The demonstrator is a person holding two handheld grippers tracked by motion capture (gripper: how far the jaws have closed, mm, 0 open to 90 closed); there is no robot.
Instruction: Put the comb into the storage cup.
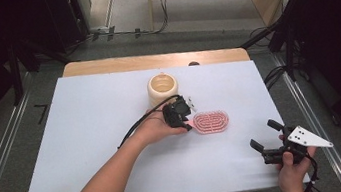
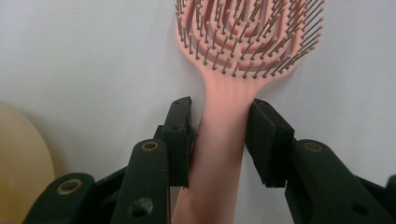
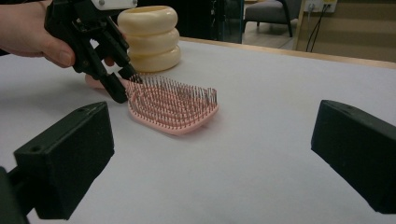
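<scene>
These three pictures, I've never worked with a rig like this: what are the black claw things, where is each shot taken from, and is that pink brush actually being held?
No robot arm here: a person holds a two-jaw tool in each hand. The high view looks down on a white table; the other two come from cameras riding on the tools, looking along their black jaws.

On the table lie a pink hairbrush, bristles up, and a cream ribbed container behind it.

The left gripper has its jaws on either side of the brush handle. One pad looks pressed to it; a thin gap seems to remain at the other, so I would not call it a firm grip yet. The brush rests on the table.

The right gripper waits near the table's right edge, jaws wide open, nothing between them.
</scene>
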